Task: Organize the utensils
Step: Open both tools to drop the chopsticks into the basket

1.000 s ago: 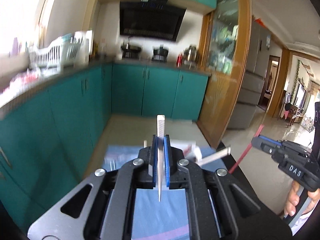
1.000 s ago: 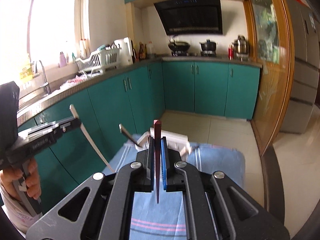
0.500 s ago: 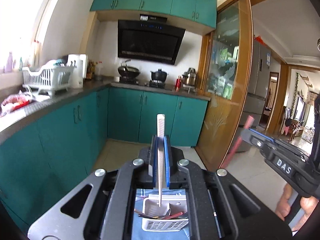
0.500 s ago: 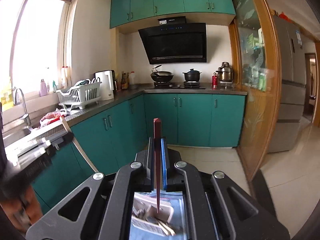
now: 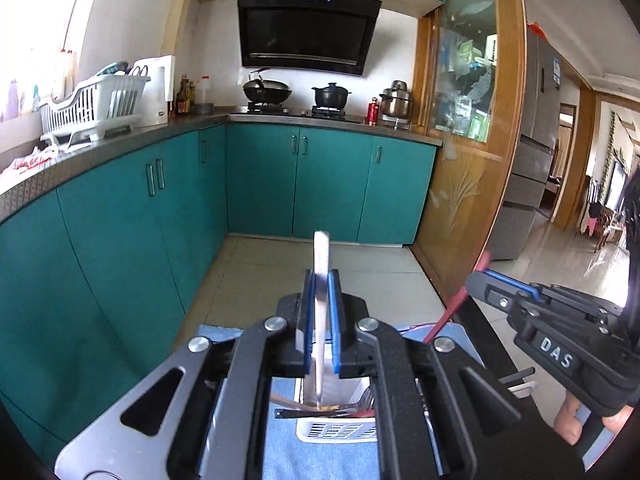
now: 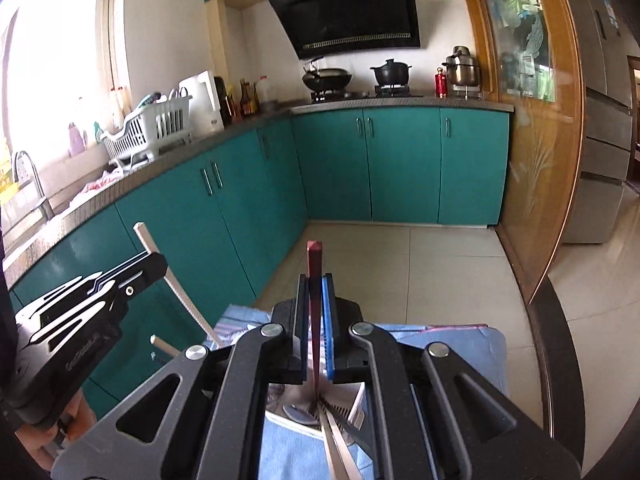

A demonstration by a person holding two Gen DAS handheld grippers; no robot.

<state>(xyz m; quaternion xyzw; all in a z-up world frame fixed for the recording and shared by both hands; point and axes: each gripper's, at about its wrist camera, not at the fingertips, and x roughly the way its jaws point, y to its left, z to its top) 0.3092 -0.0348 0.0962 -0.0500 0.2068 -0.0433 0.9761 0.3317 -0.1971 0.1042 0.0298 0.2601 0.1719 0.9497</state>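
Chopsticks are the job here, one in each gripper. The left gripper has a white chopstick standing upright between its blue jaws; these have just been easing apart, yet the stick stays between them and looks lightly held. The right gripper is clamped tight on a dark red chopstick, also upright. Both sticks hang tip-down over a white slotted utensil basket on a blue cloth, where other utensils already lie. I judge each stick light, rigid and smooth, so prone to pivot or slip under a loose pinch. A hold near mid-length, as now, keeps it steady; the thin tip should pass between the basket's contents, not jam on them.
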